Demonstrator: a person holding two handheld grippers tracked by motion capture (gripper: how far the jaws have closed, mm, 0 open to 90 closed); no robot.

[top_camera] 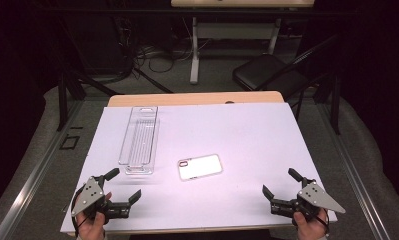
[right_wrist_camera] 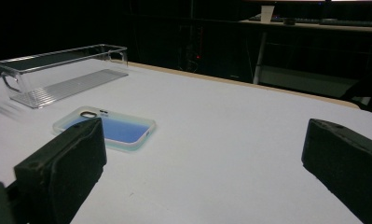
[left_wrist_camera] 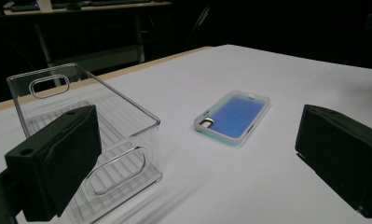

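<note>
Clear phone case (top_camera: 200, 166) lies flat at frame center beside the transparent bin (top_camera: 139, 140); both grippers (top_camera: 122, 192) (top_camera: 277, 187), jaws spread empty, risk sliding it instead of lifting.

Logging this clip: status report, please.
Left gripper and right gripper open, empty. Phone case flat beside clear bin, untouched. Nothing between.

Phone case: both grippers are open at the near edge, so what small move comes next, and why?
Probably ease the right gripper forward toward the phone case. It lies flat on the table, untouched, beside the empty clear bin; the left gripper sits nearer the bin.
</note>
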